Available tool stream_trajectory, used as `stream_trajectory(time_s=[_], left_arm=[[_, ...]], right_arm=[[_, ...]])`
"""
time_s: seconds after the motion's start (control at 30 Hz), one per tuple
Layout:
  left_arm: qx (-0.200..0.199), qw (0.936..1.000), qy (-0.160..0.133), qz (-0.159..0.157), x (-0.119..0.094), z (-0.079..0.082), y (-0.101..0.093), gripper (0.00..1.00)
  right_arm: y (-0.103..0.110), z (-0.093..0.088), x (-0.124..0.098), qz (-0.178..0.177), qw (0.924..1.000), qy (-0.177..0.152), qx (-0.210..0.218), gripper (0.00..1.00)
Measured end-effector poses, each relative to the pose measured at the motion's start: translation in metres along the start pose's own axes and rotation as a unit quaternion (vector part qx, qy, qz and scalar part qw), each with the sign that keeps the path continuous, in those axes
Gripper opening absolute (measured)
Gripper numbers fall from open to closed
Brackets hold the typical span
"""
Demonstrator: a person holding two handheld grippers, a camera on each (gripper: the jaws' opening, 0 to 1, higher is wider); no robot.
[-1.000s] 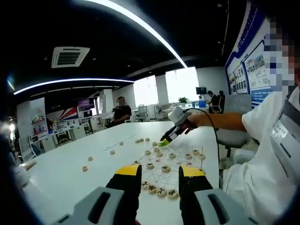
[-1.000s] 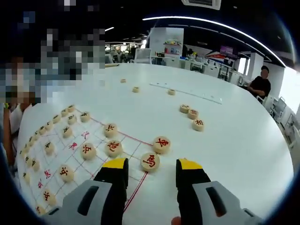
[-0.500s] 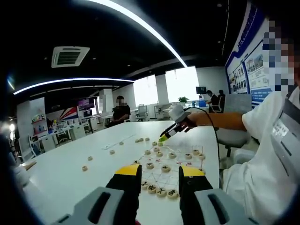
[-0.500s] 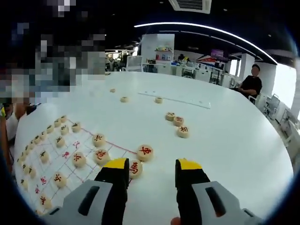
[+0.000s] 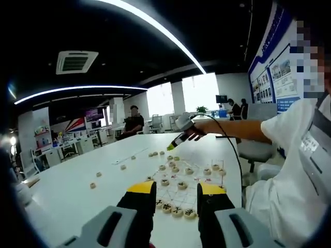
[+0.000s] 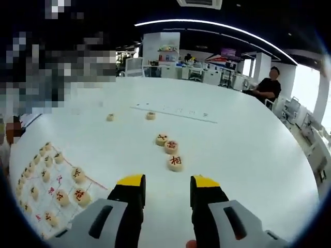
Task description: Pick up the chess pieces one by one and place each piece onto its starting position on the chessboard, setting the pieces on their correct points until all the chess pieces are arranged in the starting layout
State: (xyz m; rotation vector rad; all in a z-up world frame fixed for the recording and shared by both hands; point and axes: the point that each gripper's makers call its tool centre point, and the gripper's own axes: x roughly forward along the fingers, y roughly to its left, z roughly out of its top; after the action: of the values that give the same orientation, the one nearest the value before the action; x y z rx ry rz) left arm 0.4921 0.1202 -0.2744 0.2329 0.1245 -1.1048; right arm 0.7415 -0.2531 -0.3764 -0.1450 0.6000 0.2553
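Three loose pieces (image 6: 170, 147) are lying off the chessboard (image 6: 31, 199), w/ right gripper (image 6: 165, 184) hovering open & empty toward them; left gripper (image 5: 178, 189) is idling open, empty.

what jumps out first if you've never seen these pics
The chessboard crowded with round pieces, on the white table just beyond the left gripper. Then three loose pieces clustered off the board, ahead of the right gripper, whose yellow-tipped jaws stand apart and empty.
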Motion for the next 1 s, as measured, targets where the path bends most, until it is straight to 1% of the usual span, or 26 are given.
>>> stream_trajectory(time_s=[0.17, 0.2, 0.23, 0.3, 0.33, 0.43, 0.53, 0.63, 0.67, 0.7, 0.87, 0.93, 1.0], left_arm=[[0.0, 1.0, -0.001, 0.001, -0.001, 0.001, 0.001, 0.33], [0.001, 1.0, -0.001, 0.001, -0.001, 0.001, 0.001, 0.33], [0.001, 1.0, -0.001, 0.001, -0.001, 0.001, 0.001, 0.33], [0.001, 1.0, -0.001, 0.001, -0.001, 0.001, 0.001, 0.33], [0.0, 1.0, -0.001, 0.001, -0.001, 0.001, 0.001, 0.33], [0.0, 1.0, -0.001, 0.002, -0.001, 0.0, 0.002, 0.33], [-0.001, 1.0, -0.001, 0.002, -0.001, 0.0, 0.002, 0.33], [0.0, 1.0, -0.002, 0.001, -0.001, 0.001, 0.001, 0.33], [0.001, 1.0, -0.002, 0.001, -0.001, 0.001, 0.001, 0.33], [0.0, 1.0, -0.002, 0.001, -0.001, 0.001, 0.001, 0.33], [0.001, 1.0, 0.0, 0.0, -0.001, 0.0, 0.0, 0.33], [0.001, 1.0, -0.001, 0.0, -0.001, 0.0, 0.001, 0.33], [0.001, 1.0, -0.001, 0.0, -0.001, 0.001, 0.001, 0.33]], right_arm=[[-0.006, 0.001, 0.022, -0.012, 0.9998, 0.015, 0.007, 0.35], [-0.011, 0.005, 0.031, -0.013, 0.9996, 0.022, 0.011, 0.35], [-0.012, 0.006, 0.035, -0.013, 0.9995, 0.024, 0.017, 0.35], [-0.014, 0.004, 0.04, -0.02, 0.9993, 0.024, 0.021, 0.34], [-0.017, 0.005, 0.045, -0.023, 0.9991, 0.028, 0.022, 0.33], [-0.02, 0.002, 0.051, -0.025, 0.9984, 0.038, 0.033, 0.33], [-0.022, 0.004, 0.052, -0.028, 0.998, 0.034, 0.044, 0.32], [-0.02, 0.001, 0.051, -0.029, 0.9979, 0.039, 0.043, 0.28], [-0.018, 0.0, 0.049, -0.029, 0.9979, 0.04, 0.043, 0.25], [-0.017, -0.001, 0.049, -0.029, 0.9978, 0.043, 0.042, 0.19], [-0.018, 0.0, 0.048, -0.029, 0.998, 0.04, 0.04, 0.19], [-0.02, 0.003, 0.047, -0.031, 0.998, 0.037, 0.04, 0.19], [-0.019, 0.006, 0.044, -0.03, 0.9982, 0.034, 0.04, 0.19]])
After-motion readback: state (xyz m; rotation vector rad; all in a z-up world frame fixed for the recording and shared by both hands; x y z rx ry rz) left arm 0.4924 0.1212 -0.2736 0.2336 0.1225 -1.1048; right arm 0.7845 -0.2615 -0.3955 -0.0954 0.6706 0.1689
